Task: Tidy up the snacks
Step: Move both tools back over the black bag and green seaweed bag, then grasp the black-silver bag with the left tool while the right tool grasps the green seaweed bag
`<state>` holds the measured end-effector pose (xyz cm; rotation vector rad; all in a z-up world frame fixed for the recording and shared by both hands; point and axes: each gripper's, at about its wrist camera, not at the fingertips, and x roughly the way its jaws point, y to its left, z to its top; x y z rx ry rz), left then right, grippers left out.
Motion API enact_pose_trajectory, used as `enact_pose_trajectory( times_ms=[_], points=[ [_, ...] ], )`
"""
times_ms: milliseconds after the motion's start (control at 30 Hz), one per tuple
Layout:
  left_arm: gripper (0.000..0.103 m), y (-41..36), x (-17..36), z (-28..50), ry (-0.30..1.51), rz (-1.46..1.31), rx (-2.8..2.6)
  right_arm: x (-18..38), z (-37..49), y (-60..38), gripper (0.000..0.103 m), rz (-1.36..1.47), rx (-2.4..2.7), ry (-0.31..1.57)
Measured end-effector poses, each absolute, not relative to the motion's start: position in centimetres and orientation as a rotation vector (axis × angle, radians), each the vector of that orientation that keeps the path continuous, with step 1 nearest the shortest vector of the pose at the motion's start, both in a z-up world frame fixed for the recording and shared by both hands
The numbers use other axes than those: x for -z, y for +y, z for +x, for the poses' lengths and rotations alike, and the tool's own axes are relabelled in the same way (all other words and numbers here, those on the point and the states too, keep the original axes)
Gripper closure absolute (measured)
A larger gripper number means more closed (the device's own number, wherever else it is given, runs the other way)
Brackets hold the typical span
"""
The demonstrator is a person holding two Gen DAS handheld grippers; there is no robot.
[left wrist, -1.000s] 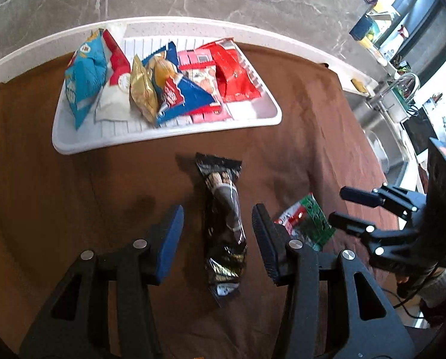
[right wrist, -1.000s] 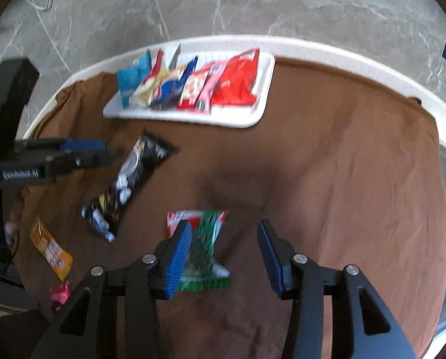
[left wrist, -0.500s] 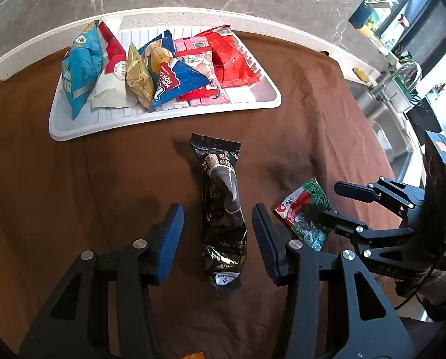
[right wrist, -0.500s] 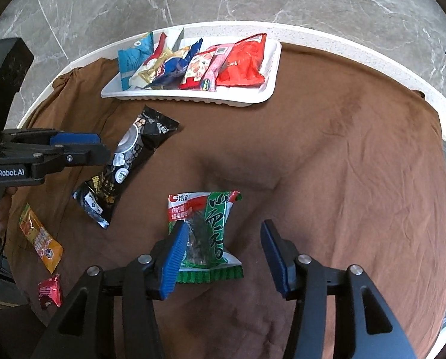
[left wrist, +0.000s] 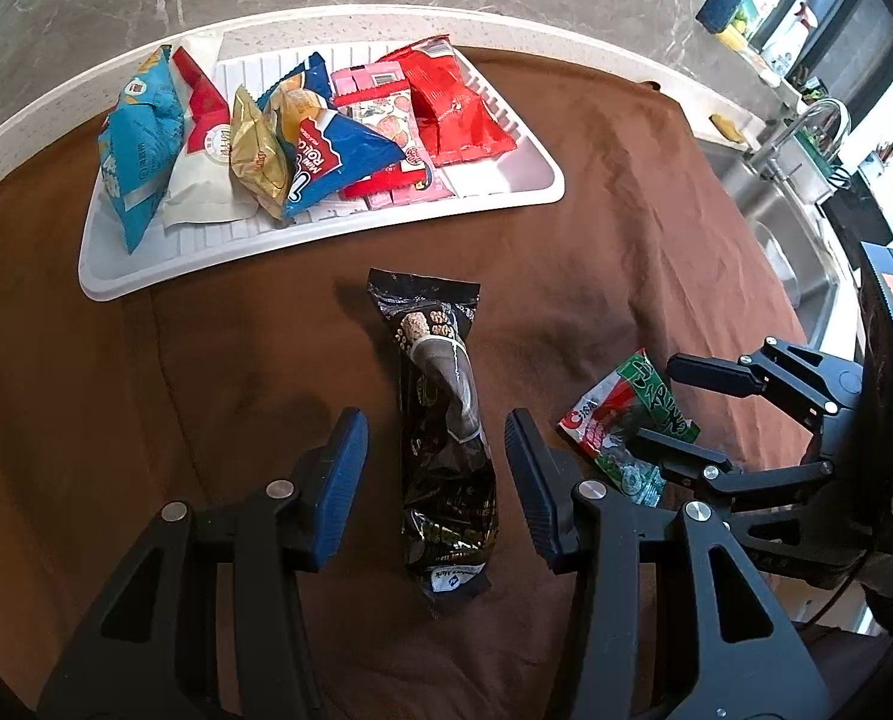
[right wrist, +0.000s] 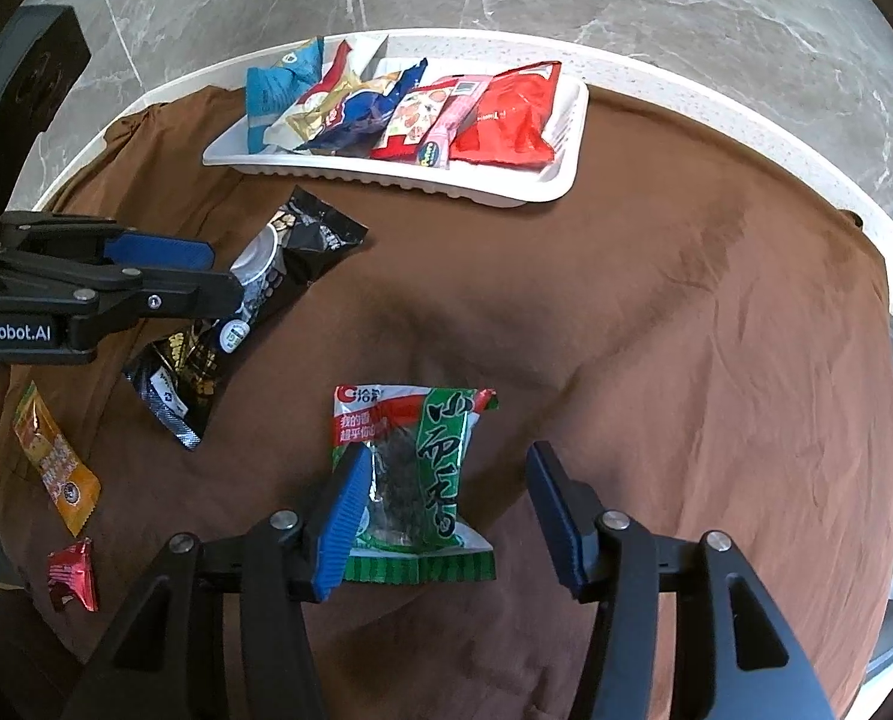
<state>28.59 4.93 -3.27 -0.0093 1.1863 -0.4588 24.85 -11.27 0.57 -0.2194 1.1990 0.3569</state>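
A long black snack packet (left wrist: 428, 324) lies flat on the brown cloth, and my left gripper (left wrist: 433, 438) stands open astride its lower half, pads clear of it. A green and red seaweed packet (right wrist: 422, 456) lies under my right gripper (right wrist: 446, 468), close to the left finger, with a gap to the right finger. That gripper is open. From the left wrist, the right gripper (left wrist: 656, 402) hovers over the green packet (left wrist: 620, 420). The white tray (left wrist: 326, 240) at the back holds several snack bags.
An orange sachet (right wrist: 56, 462) and a small red wrapper (right wrist: 74, 576) lie on the cloth at the near left. The brown cloth (right wrist: 686, 330) covers a round white-edged table. A steel sink and tap (left wrist: 806, 126) stand beyond the right edge.
My right gripper's jaws have spread wider, and the green packet now sits further in between them. The left gripper stays open over the black packet, barely shifted.
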Motion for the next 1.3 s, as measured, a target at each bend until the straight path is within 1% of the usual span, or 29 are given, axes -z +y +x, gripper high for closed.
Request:
enact_pose_trajectory(
  times_ms=[967,1300],
  points=[
    [0.057,4.2,4.7,28.6,1.212,-0.009,0.46,0.1,24.9,-10.8,0.046,-0.249,-0.361,1.207],
    [0.057,4.1,5.4,28.9,1.226,-0.011,0.463,0.4,25.0,-10.7,0.057,-0.275,-0.367,1.203]
  ],
)
